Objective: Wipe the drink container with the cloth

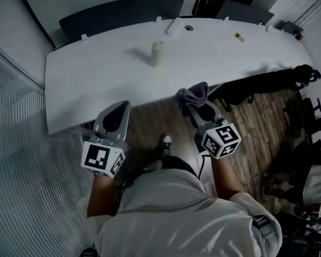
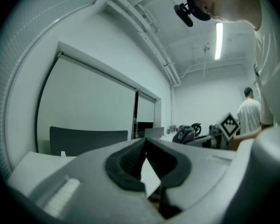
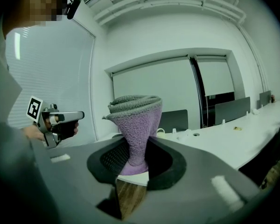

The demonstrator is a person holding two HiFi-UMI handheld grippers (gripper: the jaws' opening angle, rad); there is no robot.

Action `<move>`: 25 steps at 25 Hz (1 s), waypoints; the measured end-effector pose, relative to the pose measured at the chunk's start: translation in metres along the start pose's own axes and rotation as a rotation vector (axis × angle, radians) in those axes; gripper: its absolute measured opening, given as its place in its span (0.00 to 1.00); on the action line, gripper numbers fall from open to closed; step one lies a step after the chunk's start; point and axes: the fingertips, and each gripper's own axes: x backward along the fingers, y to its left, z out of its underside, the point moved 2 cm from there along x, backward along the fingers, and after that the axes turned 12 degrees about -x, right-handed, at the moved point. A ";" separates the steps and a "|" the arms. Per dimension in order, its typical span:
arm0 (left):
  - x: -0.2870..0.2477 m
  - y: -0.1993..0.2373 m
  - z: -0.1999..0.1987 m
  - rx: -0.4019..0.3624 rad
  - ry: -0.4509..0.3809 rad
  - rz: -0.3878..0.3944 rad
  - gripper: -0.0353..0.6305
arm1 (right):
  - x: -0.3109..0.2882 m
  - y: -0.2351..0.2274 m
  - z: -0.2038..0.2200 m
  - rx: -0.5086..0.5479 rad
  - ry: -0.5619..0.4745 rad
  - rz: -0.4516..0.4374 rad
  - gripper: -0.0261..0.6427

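I had the right tongs [image 1: 197,101] clamped on the folded purple cloth [image 1: 196,92] for wiping, the left tongs [image 1: 119,107] shut and empty, presumably for steadying the drink container [image 1: 157,53] standing mid-desk [image 1: 96,75], well ahead

Long white table [image 1: 96,84] on wood floor [image 1: 155,116]; dark chair [image 1: 123,12] behind its far edge
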 end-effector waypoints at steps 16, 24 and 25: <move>-0.226 0.051 0.040 -0.039 0.162 0.012 0.14 | -0.121 -0.143 -0.014 -0.059 0.164 -0.121 0.19; -0.320 0.081 0.091 -0.056 0.332 0.112 0.31 | -0.180 -0.164 0.014 -0.090 0.298 -0.215 0.19; -0.331 0.084 0.099 -0.059 0.364 0.135 0.32 | -0.187 -0.162 0.019 -0.091 0.320 -0.223 0.19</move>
